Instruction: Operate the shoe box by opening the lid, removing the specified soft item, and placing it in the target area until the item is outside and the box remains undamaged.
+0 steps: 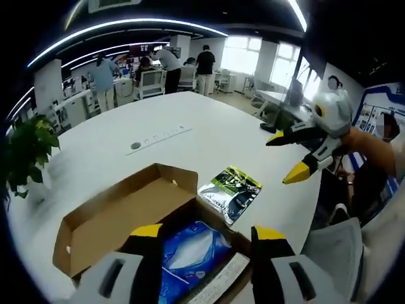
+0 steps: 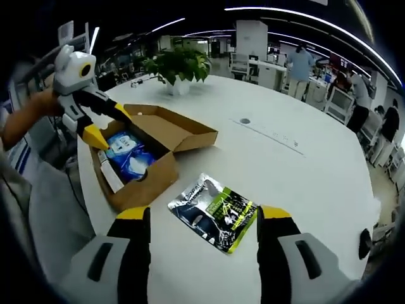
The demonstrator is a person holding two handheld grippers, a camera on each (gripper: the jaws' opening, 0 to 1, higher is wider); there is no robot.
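the green-and-black pouch (image 2: pixel 214 213) lies flat on the white table (image 2: pixel 304 183), just beside the open shoe box (image 2: pixel 147 185), long axis running from the box corner outward. the box holds 1 blue packet (image 2: pixel 131 155). left gripper (image 1: pixel 207 235) hangs over it, jaws wide and empty; right gripper (image 2: pixel 204 216) likewise, above the pouch.

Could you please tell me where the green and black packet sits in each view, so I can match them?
Left gripper view: the packet lies right of centre on the table, just beyond the box's right corner.
Right gripper view: the packet lies low at centre, between the jaws, right of the box.
Shared landmark: the open box with its blue bag.
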